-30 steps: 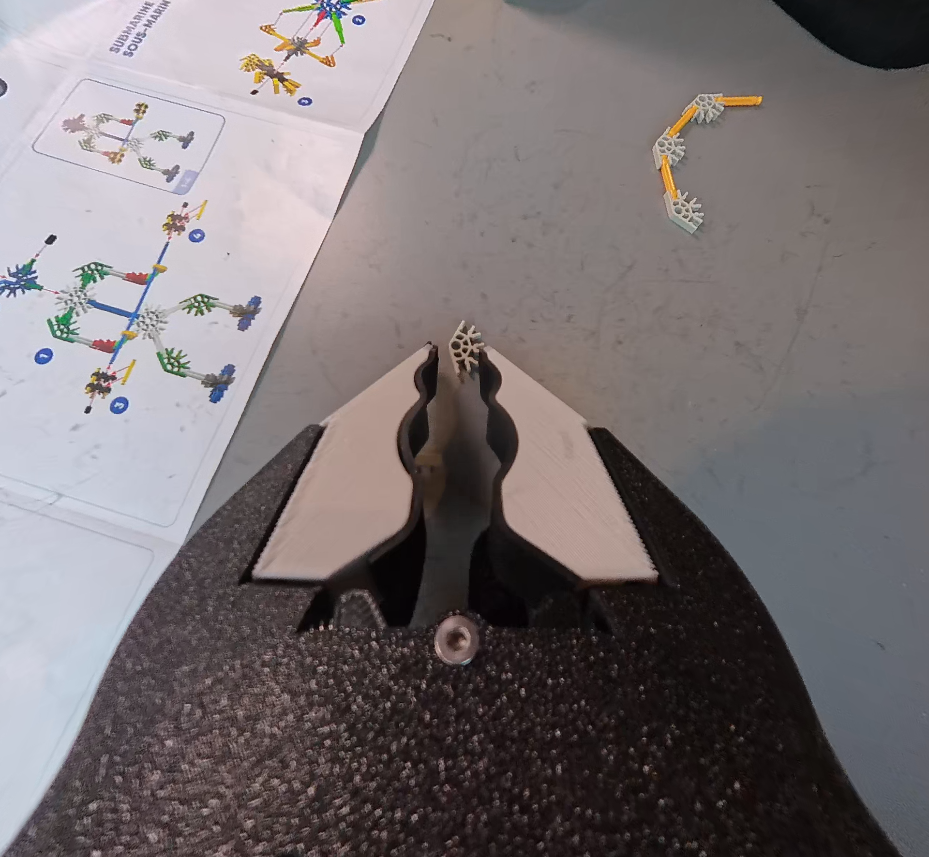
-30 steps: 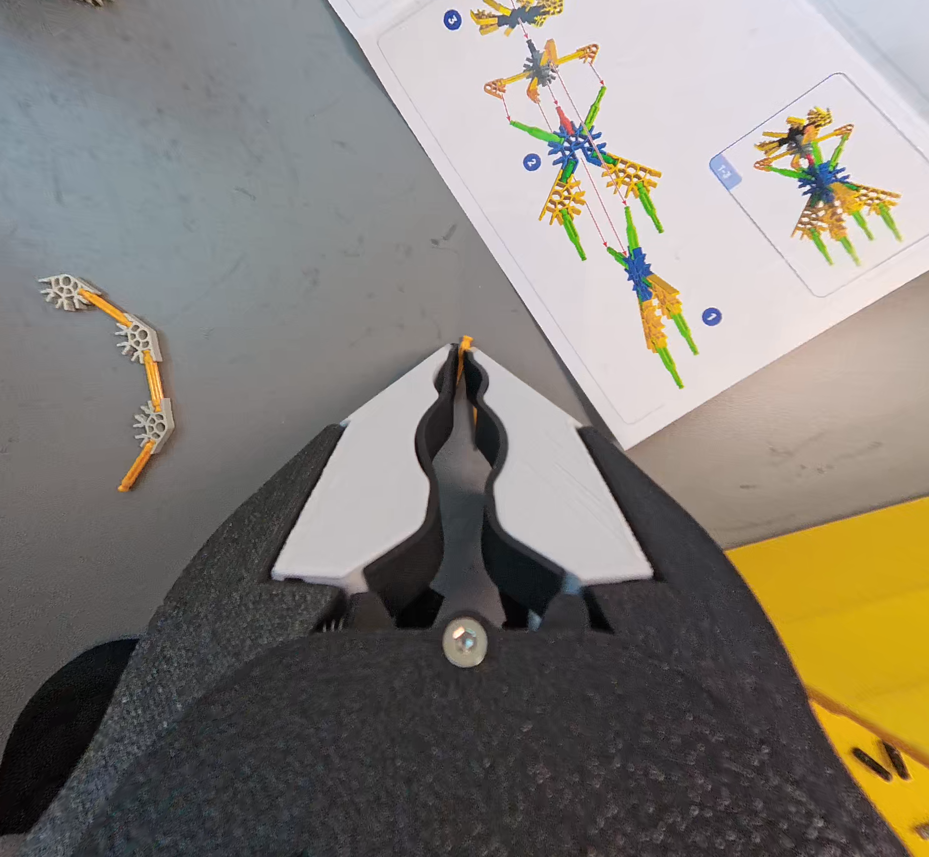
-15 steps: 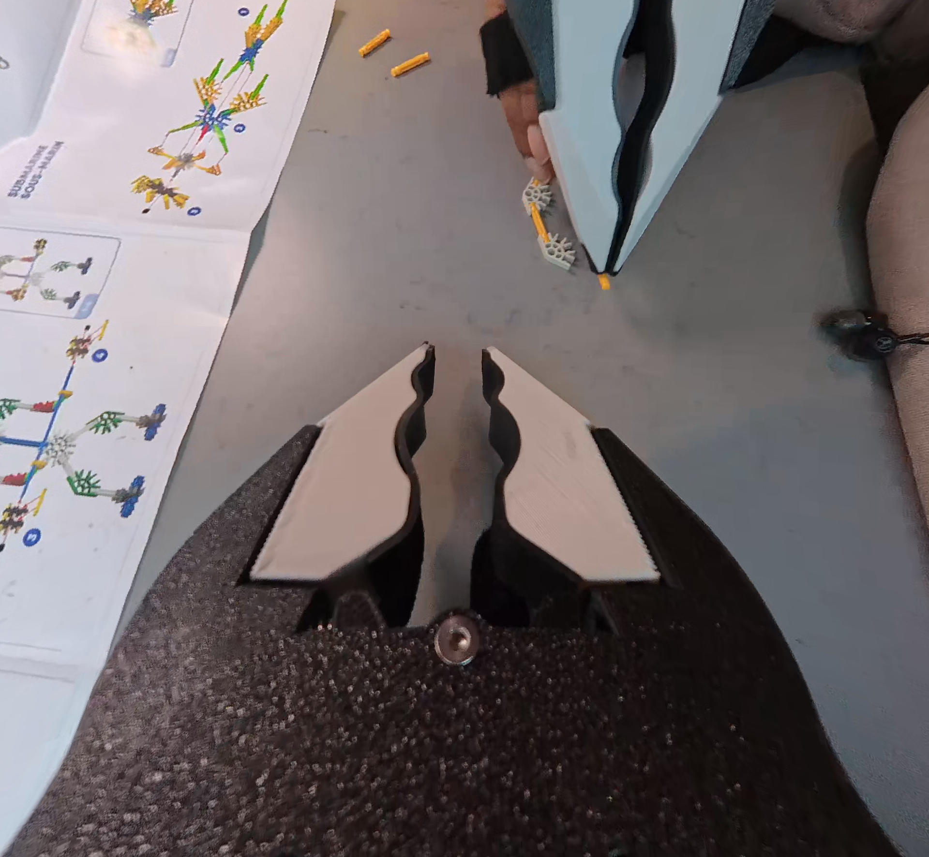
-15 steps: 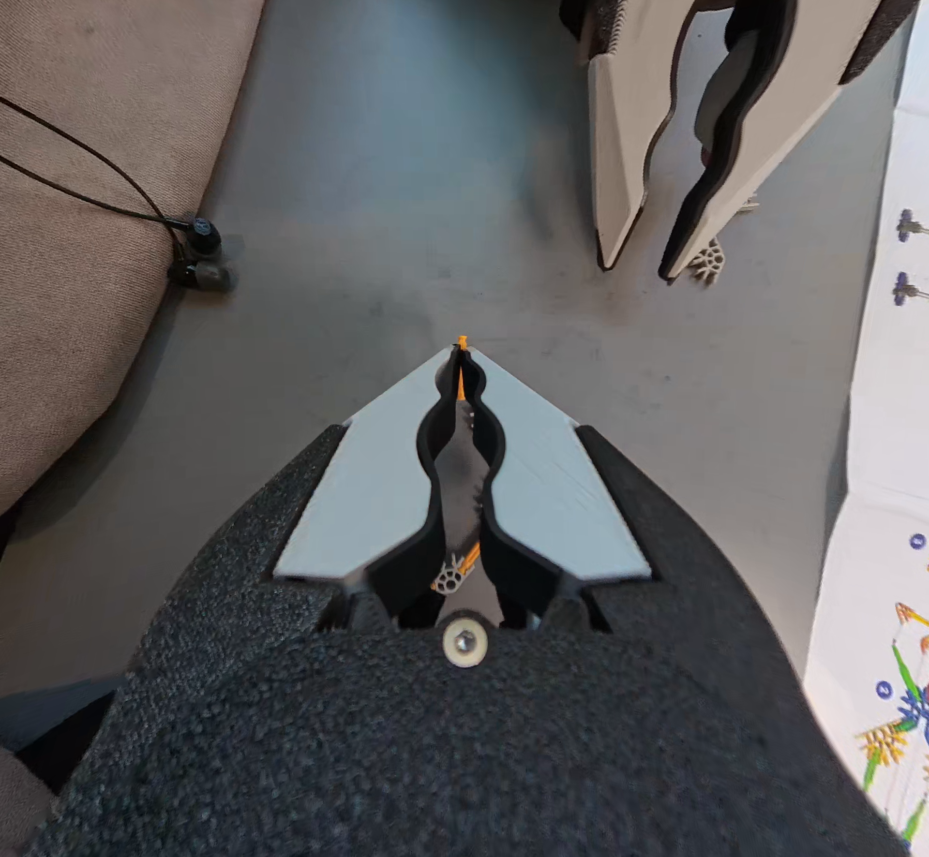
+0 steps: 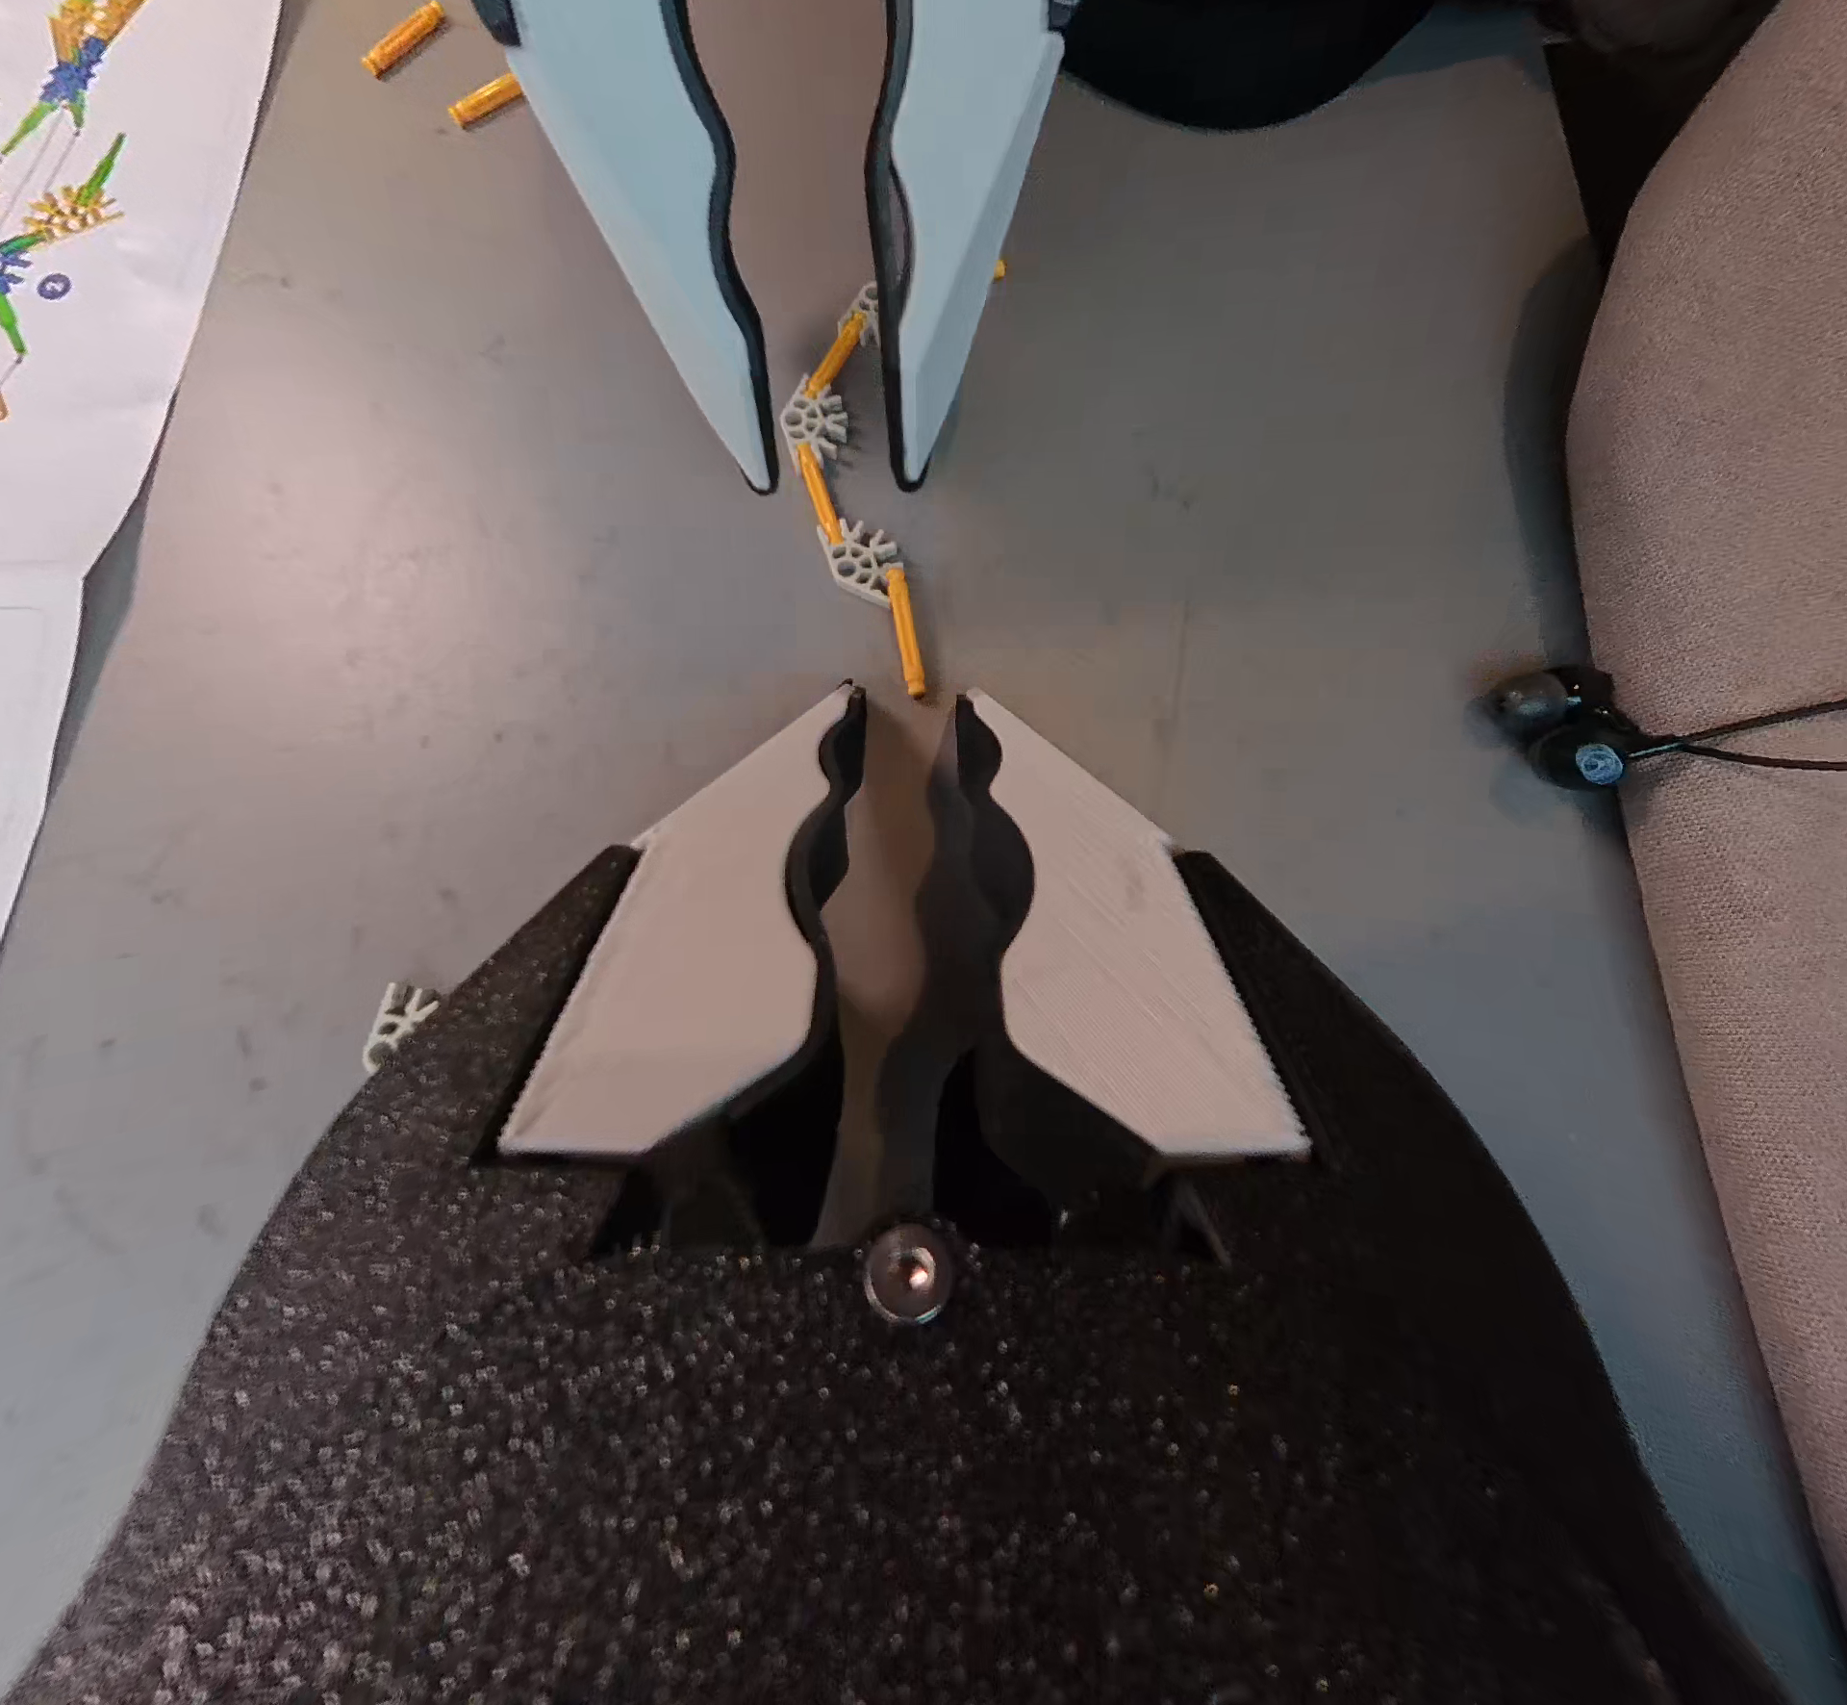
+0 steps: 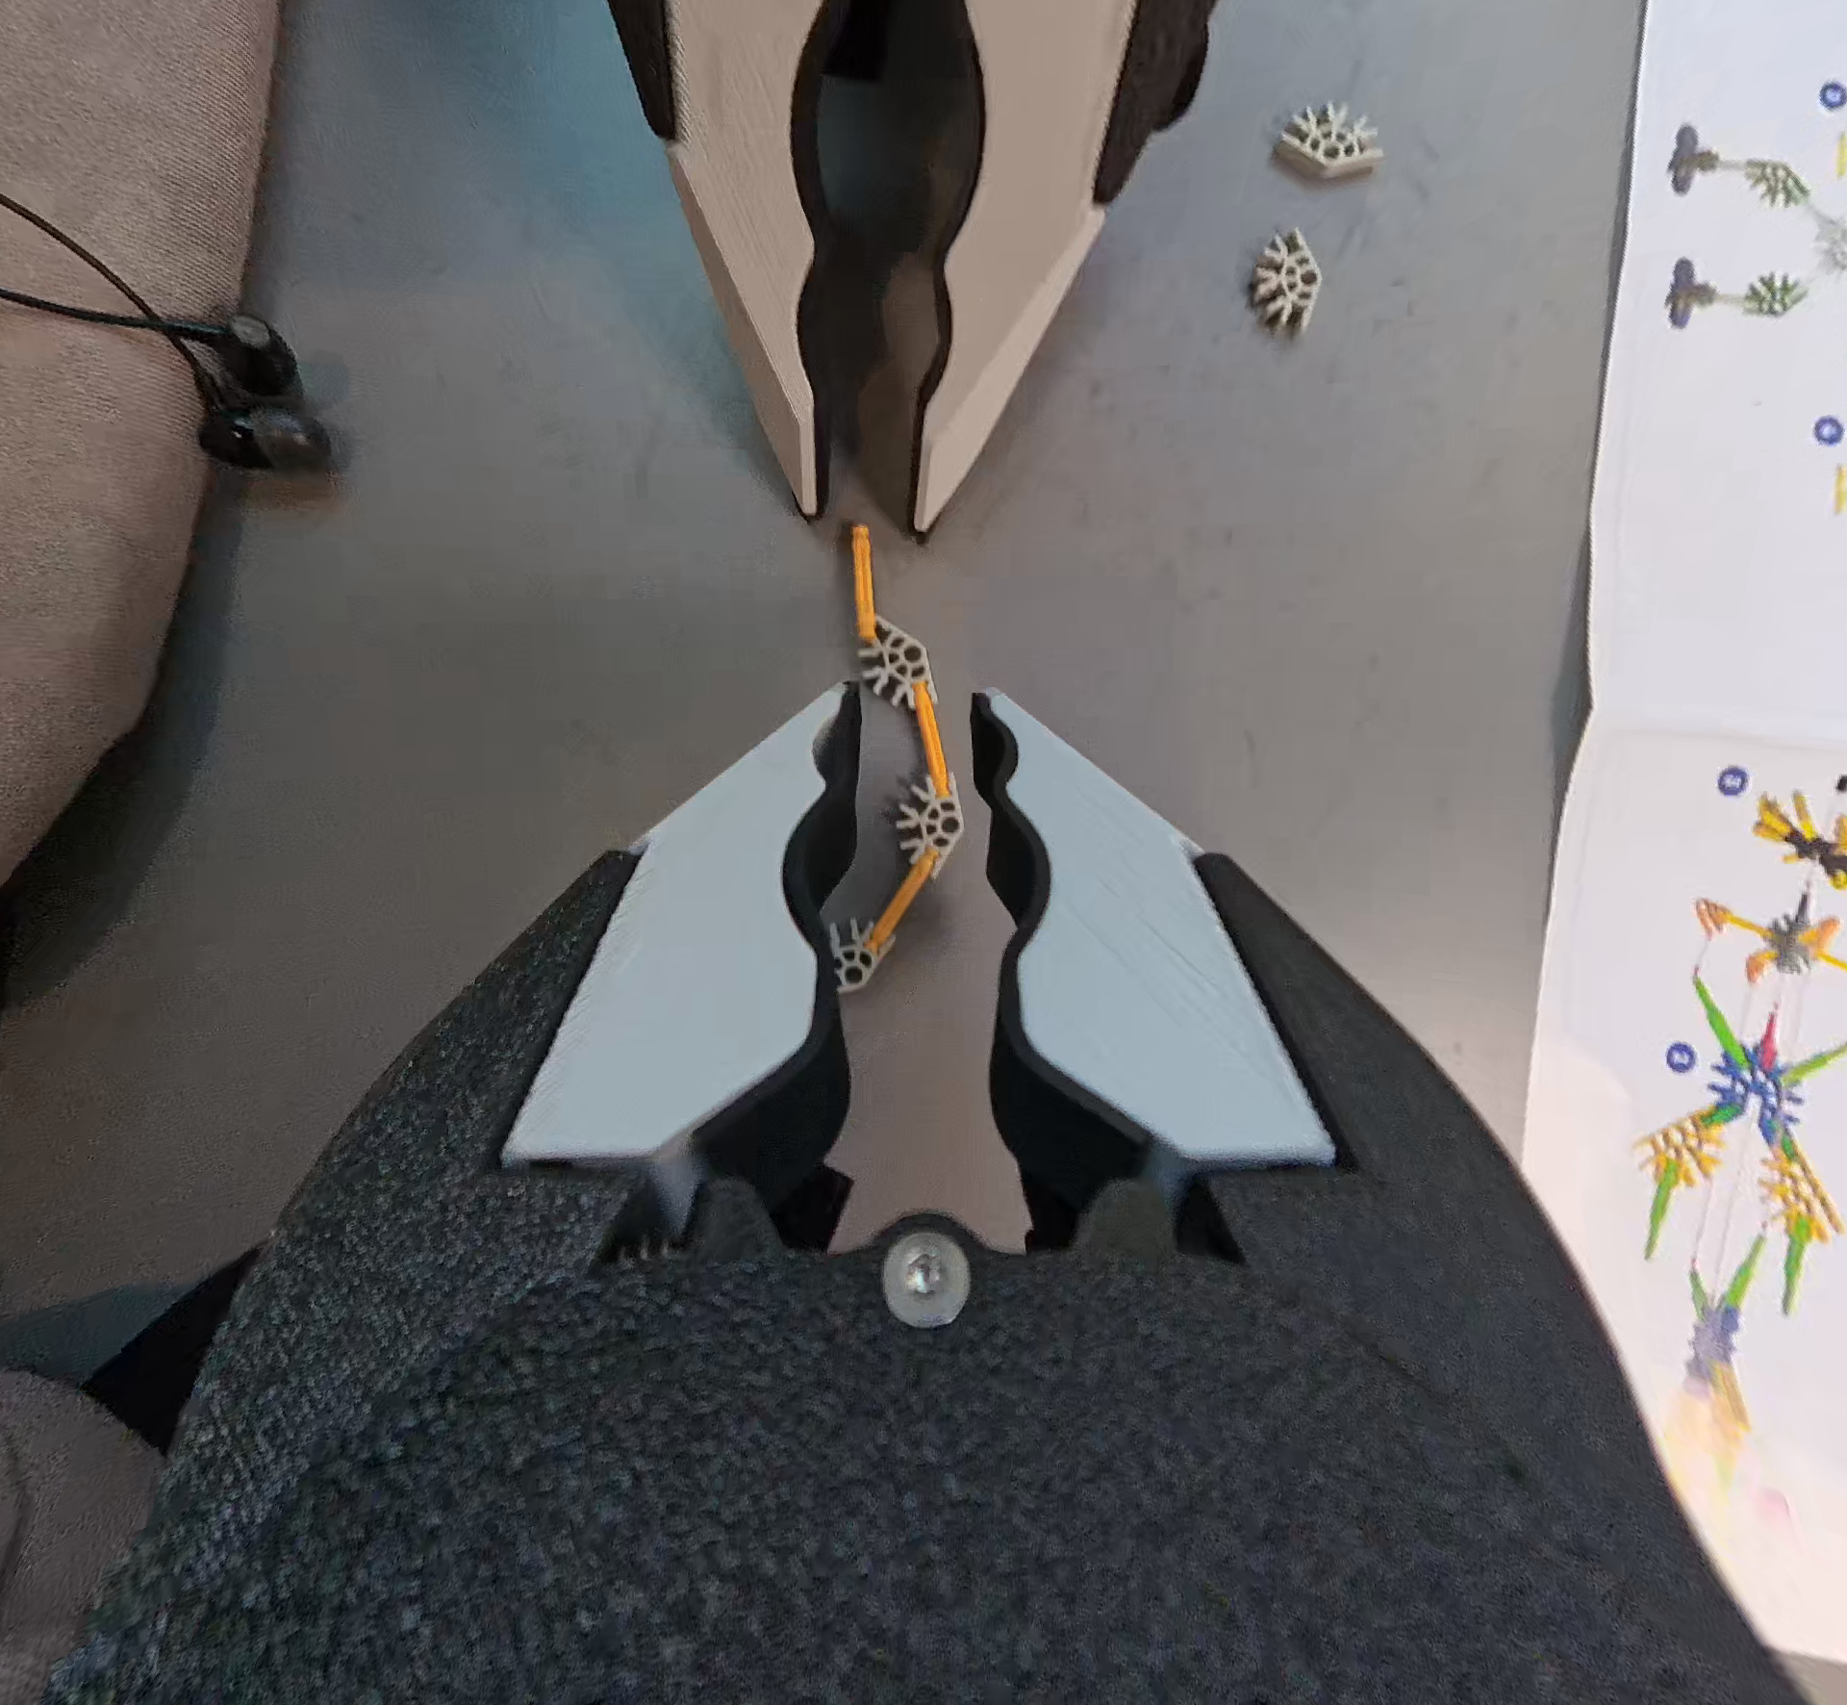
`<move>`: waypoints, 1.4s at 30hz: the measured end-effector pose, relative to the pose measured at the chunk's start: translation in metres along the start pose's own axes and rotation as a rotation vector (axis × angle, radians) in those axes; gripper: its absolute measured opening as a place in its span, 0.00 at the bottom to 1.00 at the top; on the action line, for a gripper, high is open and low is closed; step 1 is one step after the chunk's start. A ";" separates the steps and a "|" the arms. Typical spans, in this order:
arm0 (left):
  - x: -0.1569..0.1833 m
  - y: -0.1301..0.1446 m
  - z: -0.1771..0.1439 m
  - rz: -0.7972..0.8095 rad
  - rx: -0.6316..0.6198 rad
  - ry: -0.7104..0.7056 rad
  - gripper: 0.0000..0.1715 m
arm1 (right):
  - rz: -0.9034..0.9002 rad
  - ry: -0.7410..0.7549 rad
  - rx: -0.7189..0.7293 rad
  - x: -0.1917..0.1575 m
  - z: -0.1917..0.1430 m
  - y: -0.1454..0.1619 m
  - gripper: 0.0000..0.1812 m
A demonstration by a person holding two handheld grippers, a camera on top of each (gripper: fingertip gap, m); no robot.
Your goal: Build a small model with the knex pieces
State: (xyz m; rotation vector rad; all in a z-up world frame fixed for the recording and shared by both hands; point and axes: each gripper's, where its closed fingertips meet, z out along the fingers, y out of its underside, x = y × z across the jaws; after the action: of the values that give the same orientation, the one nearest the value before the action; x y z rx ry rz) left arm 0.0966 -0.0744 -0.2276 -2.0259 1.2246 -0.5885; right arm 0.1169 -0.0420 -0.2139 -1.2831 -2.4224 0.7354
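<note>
A chain [image 5: 815, 422] of grey snowflake connectors joined by yellow rods lies on the grey table [image 5: 400, 607]. It also shows in the right wrist view [image 6: 929, 817]. My right gripper [image 6: 915, 697] is open, with one finger on each side of the chain and not closed on it; it also shows in the left wrist view [image 5: 835, 482]. My left gripper [image 5: 908, 695] is open and empty. Its tips are just short of the chain's end rod [image 5: 905, 637], and it faces the right gripper [image 6: 865, 517].
An instruction sheet [image 5: 100, 207] [image 6: 1719, 557] lies along one side of the table. Two loose grey connectors [image 6: 1329, 138] [image 6: 1286, 282] lie beside it, and two loose yellow rods [image 5: 400, 38] lie farther off. Black earbuds [image 5: 1569, 737] rest by brown fabric [image 5: 1719, 557].
My right gripper has opened and let go of the yellow rod, which now sticks out of the chain's end connector. Both grippers have closed in on the chain from opposite ends.
</note>
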 end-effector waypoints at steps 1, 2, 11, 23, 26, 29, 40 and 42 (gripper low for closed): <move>0.001 0.000 0.001 -0.004 0.000 0.006 0.10 | 0.013 -0.005 -0.018 0.001 0.000 0.006 0.12; 0.001 -0.001 0.001 -0.011 0.001 0.006 0.11 | 0.028 -0.017 -0.026 0.000 0.002 0.010 0.12; -0.005 -0.002 0.004 -0.083 -0.010 -0.039 0.03 | 0.141 -0.003 -0.041 0.011 0.008 0.015 0.01; -0.031 0.008 -0.009 -0.133 -0.022 -0.135 0.01 | 0.397 0.136 -0.009 0.047 0.008 0.015 0.01; -0.036 0.007 -0.014 -0.128 -0.007 -0.154 0.01 | 0.388 0.134 -0.008 0.046 0.008 0.015 0.01; -0.035 0.001 -0.017 -0.107 0.030 -0.138 0.03 | 0.374 0.128 -0.003 0.045 0.007 0.014 0.02; -0.035 0.006 -0.008 -0.104 -0.006 -0.122 0.05 | 0.369 0.090 -0.004 0.040 0.005 0.019 0.03; -0.038 0.006 -0.009 -0.121 -0.016 -0.139 0.02 | 0.374 0.080 0.002 0.038 0.006 0.016 0.03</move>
State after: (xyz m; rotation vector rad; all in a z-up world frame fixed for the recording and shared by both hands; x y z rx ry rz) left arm 0.0696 -0.0454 -0.2278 -2.1270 1.0344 -0.4871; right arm 0.1037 -0.0044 -0.2271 -1.7552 -2.1416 0.7611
